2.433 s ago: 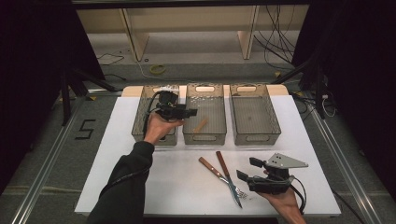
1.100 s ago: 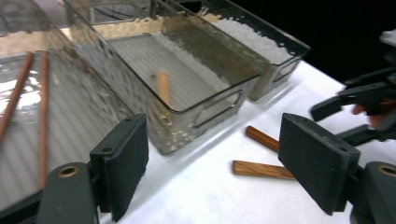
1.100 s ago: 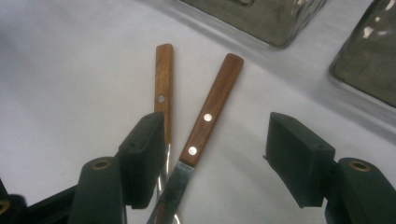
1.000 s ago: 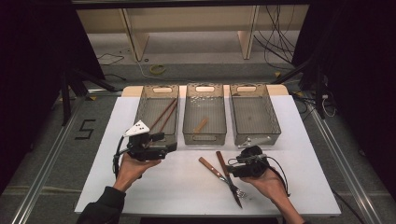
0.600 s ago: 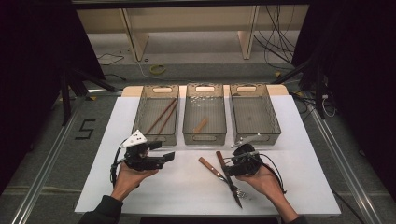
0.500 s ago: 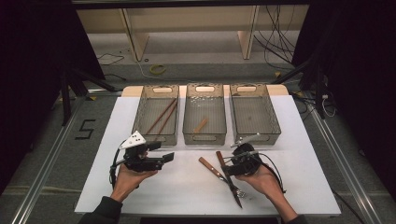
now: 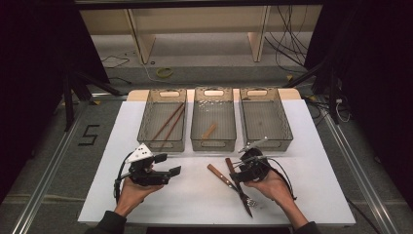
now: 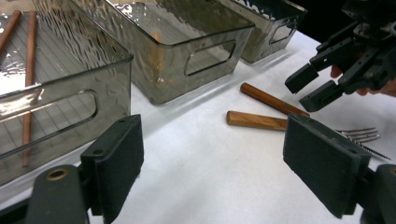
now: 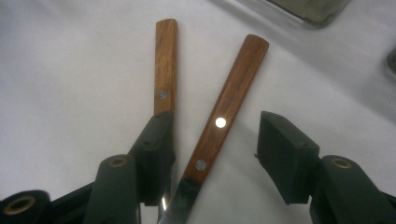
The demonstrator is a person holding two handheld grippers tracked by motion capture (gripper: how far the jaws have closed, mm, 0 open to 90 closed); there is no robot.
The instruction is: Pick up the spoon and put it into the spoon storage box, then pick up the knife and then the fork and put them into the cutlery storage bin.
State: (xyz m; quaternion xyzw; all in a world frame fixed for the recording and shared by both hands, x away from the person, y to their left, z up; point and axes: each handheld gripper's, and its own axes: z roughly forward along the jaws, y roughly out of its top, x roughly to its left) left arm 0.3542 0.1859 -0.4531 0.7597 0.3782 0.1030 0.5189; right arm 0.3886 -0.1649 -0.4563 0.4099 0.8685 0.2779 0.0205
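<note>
Two wood-handled utensils lie on the white table: a knife and a fork, handles pointing toward the bins. My right gripper hovers low over them. In the right gripper view its jaws have just been closing; the right gripper is open, with the knife handle between the pads, untouched. The fork handle runs under the left jaw. My left gripper is held at the front left, open with nothing in it. The left gripper faces the utensils.
Three clear grey bins stand in a row at the back: the left bin holds two chopsticks, the middle bin a short wooden piece, and the right bin looks bare. White table lies bare to the right.
The left gripper came back from over the left bin, where chopsticks now lie, down to the table's front left. The right gripper moved left onto the utensil handles and its jaws narrowed.
</note>
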